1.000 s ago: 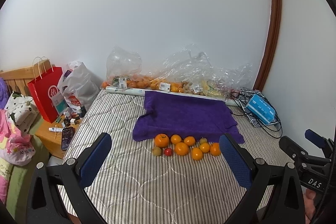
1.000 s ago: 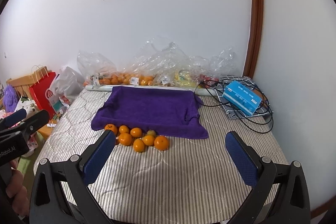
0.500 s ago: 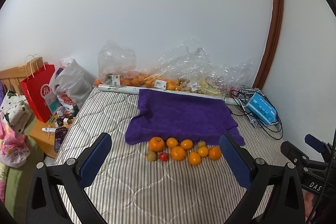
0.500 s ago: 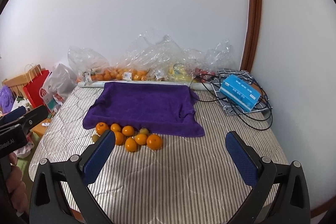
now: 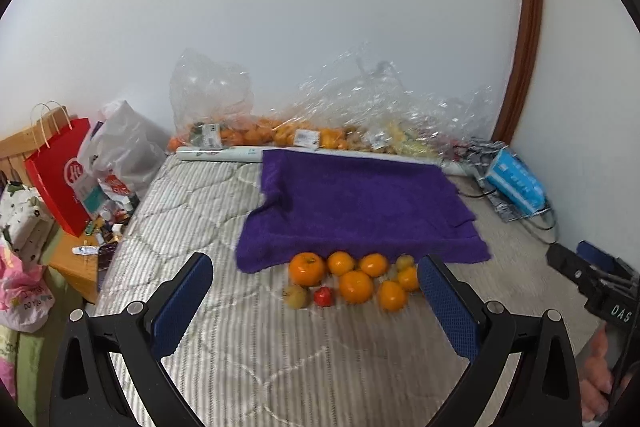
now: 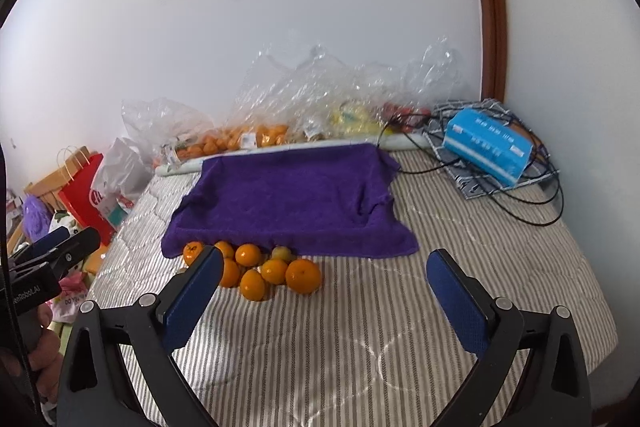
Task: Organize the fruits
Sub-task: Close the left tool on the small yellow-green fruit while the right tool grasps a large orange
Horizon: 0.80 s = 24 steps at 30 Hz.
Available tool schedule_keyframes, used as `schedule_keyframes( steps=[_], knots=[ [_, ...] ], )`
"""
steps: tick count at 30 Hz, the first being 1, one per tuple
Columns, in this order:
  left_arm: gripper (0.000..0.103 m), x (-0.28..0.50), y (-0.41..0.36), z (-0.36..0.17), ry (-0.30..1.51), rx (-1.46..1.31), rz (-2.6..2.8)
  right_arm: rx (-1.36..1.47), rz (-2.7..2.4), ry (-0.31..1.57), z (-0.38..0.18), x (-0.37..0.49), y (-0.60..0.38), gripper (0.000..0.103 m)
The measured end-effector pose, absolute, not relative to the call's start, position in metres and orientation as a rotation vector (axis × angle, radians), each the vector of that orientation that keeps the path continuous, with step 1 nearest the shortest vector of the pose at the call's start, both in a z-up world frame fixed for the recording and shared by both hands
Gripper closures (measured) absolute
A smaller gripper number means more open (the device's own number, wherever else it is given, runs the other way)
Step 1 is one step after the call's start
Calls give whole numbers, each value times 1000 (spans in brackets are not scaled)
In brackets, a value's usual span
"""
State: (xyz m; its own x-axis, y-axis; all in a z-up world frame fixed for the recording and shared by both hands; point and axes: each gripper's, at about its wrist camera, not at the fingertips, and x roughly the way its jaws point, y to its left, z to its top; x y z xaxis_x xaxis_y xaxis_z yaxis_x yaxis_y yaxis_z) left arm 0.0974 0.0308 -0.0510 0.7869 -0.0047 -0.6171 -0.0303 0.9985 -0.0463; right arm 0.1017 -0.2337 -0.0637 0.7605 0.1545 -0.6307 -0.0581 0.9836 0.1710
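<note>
both tongs poised above the striped mattress [image 5: 248, 367], fruit pile ahead.

the left tongs [image 5: 316, 307] and right tongs [image 6: 324, 295] each stand with jaws wide apart, holding nothing. just beyond the left tips, and ahead-left of the right tips, lies the cluster of oranges [image 5: 356, 286] with a small red fruit [image 5: 323, 296] and a yellowish fruit [image 5: 296, 297], touching one another at the near hem of the purple towel [image 5: 360, 207]. judged round, firm-skinned and light, the oranges should roll readily; a grip across the widest part seems safest, gentler on the small soft-looking pieces. beyond the towel, against the wall, clear plastic bags [image 5: 280, 131] hold more oranges and some yellow fruit, indistinct. far right sits a blue box [image 6: 488, 143] amid cables.
</note>
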Motion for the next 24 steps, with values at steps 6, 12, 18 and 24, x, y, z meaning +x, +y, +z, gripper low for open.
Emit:
schedule_keyframes(
  steps=[6,12,18,24],
  knots=[
    [1,114,45,-80,747,-61,4,95,102,734,-85,115,-222,2],
    [3,130,60,-115,826,-99,14,41,74,760,-109,124,-210,11],
    [6,141,70,-140,862,-115,28,42,96,812,-135,138,-204,24],
    [13,152,80,-160,903,-161,-11,31,136,858,-158,152,-191,34]
  ],
)
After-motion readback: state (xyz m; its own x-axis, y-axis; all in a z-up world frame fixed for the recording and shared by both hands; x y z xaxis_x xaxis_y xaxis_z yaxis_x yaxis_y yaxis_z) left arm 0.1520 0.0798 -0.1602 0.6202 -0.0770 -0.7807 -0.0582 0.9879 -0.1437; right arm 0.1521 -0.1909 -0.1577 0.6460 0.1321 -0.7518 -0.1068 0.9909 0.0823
